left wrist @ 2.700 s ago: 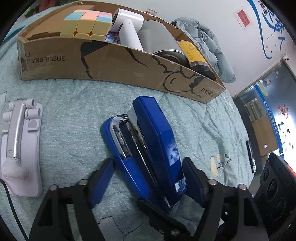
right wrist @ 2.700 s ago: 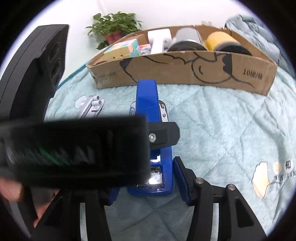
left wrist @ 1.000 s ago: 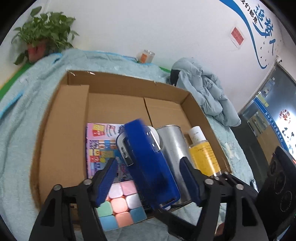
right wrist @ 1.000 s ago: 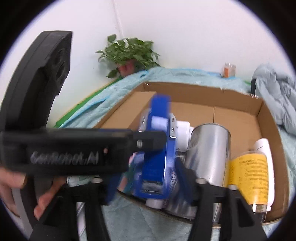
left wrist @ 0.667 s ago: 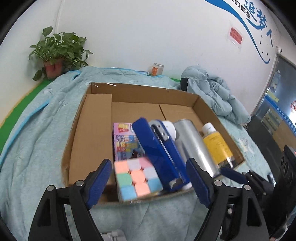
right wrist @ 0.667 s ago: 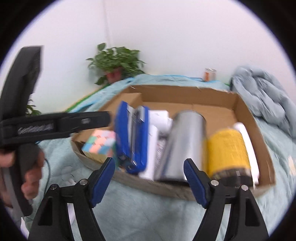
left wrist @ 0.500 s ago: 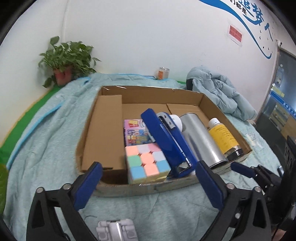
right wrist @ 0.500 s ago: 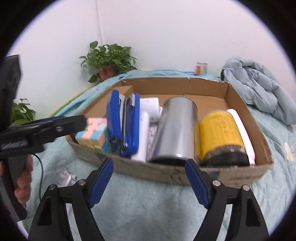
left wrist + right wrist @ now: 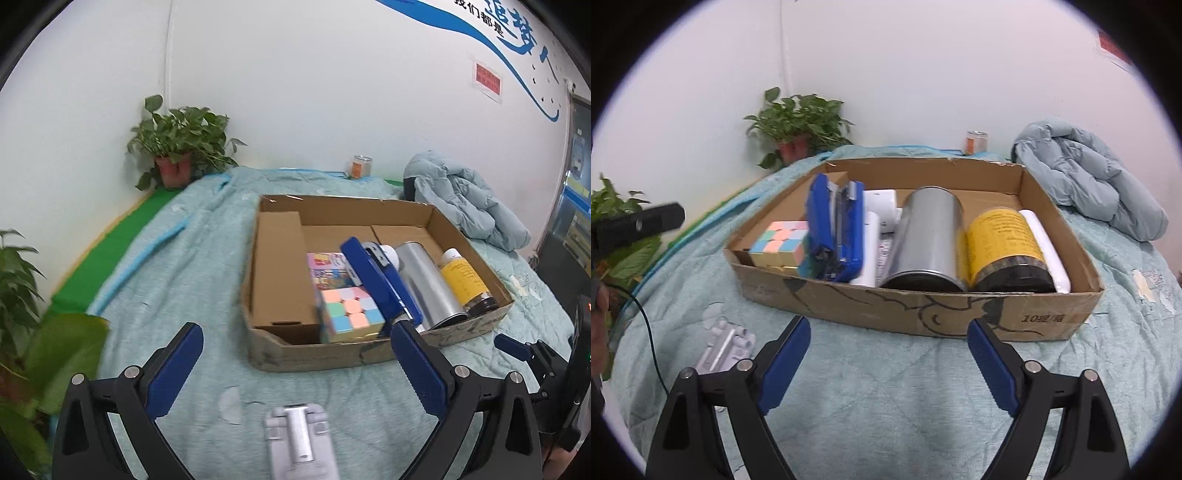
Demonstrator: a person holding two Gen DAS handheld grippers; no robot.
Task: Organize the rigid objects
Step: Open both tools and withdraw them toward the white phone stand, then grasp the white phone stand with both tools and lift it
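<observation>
One stapler (image 9: pixel 837 229), one cube (image 9: pixel 780 242), two cans (image 9: pixel 925 240) in box (image 9: pixel 960 314)

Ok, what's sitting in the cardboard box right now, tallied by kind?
Puzzle cube: 1
Blue stapler: 1
Metal can: 1
Yellow-labelled bottle: 1
Printed pack: 1
White gadget, partly hidden: 1
Total: 6 visible

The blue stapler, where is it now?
The blue stapler lies on its side in the cardboard box, between the pastel cube and the silver can.
</observation>
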